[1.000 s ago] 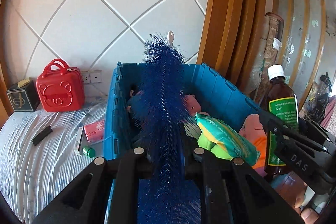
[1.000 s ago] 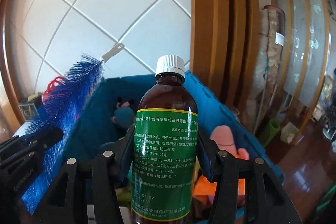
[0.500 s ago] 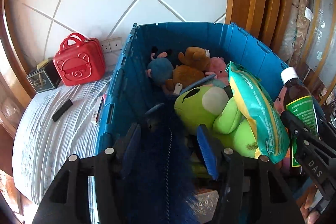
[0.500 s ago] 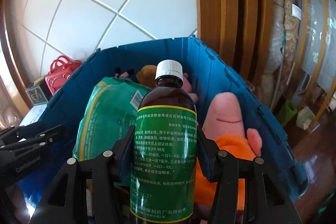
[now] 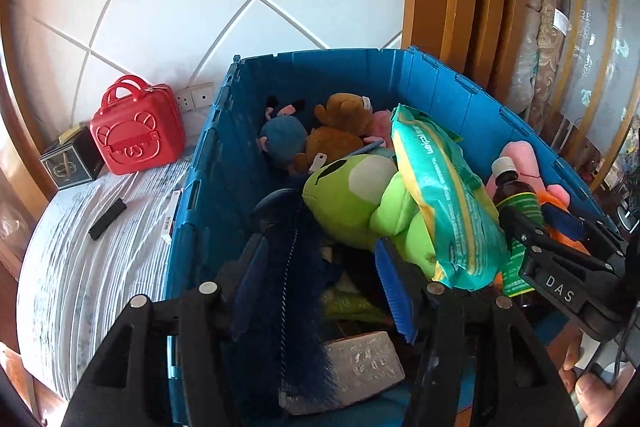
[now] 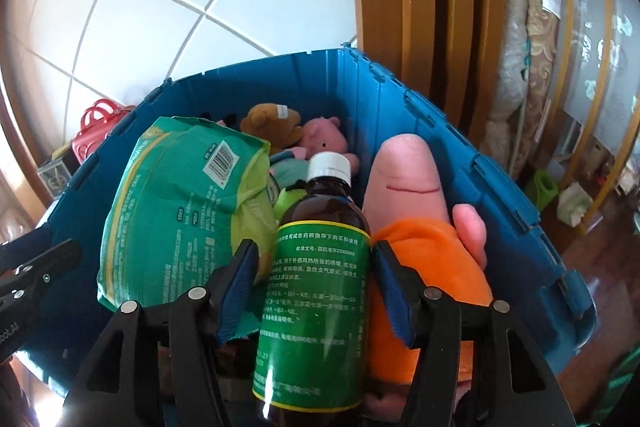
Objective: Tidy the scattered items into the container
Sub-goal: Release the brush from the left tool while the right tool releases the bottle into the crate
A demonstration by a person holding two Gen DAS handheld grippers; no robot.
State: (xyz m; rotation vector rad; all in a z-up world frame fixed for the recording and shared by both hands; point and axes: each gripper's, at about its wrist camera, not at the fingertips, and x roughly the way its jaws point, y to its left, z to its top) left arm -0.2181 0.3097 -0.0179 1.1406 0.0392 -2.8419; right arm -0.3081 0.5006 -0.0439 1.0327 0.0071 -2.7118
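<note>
My left gripper (image 5: pixel 320 259) stands wide over the blue crate (image 5: pixel 440 87), the blue bristle brush (image 5: pixel 292 267) lying loose between its fingers. My right gripper (image 6: pixel 314 267) clamps the brown bottle (image 6: pixel 316 279) upright above the crate's toys

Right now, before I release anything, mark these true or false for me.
1. The right tongs grip a brown bottle with a green label. True.
2. The bottle's cap is off. False: a white cap is on it.
3. The left tongs are clamped on the blue brush. False: they stand open, with the brush lying between them in the blue crate.
4. The red case sits inside the crate. False: it stands outside, by the wall.
5. A green plush lies in the crate. True.
</note>
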